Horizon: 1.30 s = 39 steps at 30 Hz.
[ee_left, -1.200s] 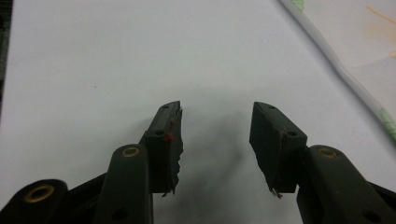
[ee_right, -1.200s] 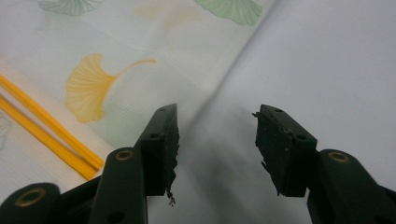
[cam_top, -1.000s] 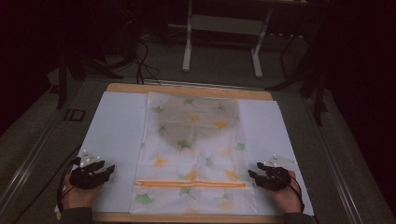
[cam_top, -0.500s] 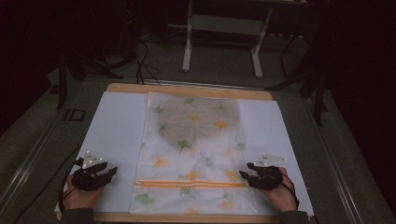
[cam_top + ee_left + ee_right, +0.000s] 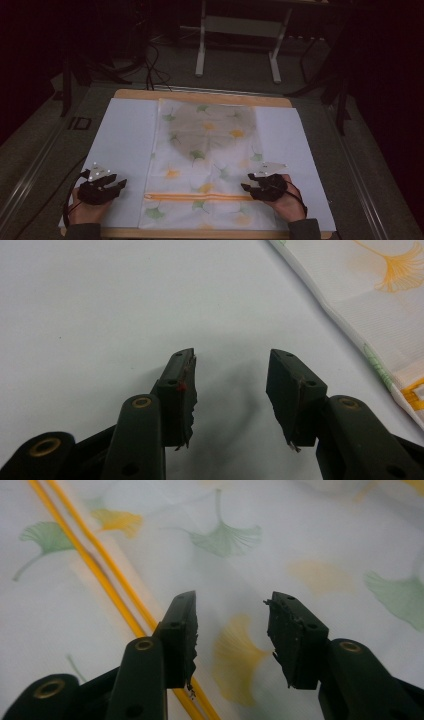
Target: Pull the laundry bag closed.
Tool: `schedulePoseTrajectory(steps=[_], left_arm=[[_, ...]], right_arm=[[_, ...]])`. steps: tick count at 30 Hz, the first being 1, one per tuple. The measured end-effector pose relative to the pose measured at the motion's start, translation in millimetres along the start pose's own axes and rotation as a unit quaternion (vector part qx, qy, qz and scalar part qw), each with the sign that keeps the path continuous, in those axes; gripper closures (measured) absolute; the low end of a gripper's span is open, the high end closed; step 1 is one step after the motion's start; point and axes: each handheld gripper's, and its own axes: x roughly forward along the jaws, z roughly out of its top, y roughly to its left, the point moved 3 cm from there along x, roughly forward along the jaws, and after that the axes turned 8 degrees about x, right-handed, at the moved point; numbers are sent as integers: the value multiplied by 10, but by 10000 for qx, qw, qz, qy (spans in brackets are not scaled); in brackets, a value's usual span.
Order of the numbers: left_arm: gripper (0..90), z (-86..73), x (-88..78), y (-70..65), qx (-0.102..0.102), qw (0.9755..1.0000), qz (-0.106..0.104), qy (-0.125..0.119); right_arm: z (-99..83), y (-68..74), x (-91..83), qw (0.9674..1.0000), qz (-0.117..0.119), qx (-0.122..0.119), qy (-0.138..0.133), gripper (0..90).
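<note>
A thin white cloth printed with green and yellow ginkgo leaves and an orange zip [image 5: 205, 165] lies flat mid-counter, reaching the near edge. The right gripper [image 5: 260, 186], jaws apart and just been closing on nothing, hovers over its near right part. The left gripper [image 5: 107, 186] rests wide-jawed near the counter's near left corner.

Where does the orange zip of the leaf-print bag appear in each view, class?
High view: orange zip runs level across the bag's near end, between the two hands.
Left gripper view: a short piece at the lower right edge.
Right gripper view: slants from top left to bottom centre.
Shared landmark: leaf-print bag.
</note>
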Motion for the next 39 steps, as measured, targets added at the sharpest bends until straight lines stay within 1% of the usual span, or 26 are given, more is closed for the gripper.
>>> schedulePoseTrajectory(steps=[5,10,13,16,18,25,31,39], left_arm=[[552,6,-2,-7,46,10000,-20,8],[565,8,8,-19,67,10000,-42,8],[570,10,12,-24,110,9999,-56,22],[570,11,12,-26,120,9999,-51,27],[570,13,10,-24,120,9999,-57,18],[569,14,8,-25,106,9999,-62,7],[569,14,8,-24,119,9999,-66,17],[569,17,6,-34,148,9998,-109,5]], right_arm=[[75,97,101,9998,141,-88,52,550],[161,182,172,9992,239,-292,118,554],[213,222,209,9987,352,-357,133,552],[241,256,234,9984,379,-397,158,549],[283,301,272,9977,450,-475,180,548],[378,411,346,9961,539,-657,243,551],[442,497,415,9949,590,-758,302,553],[531,632,508,9921,715,-960,386,565]])
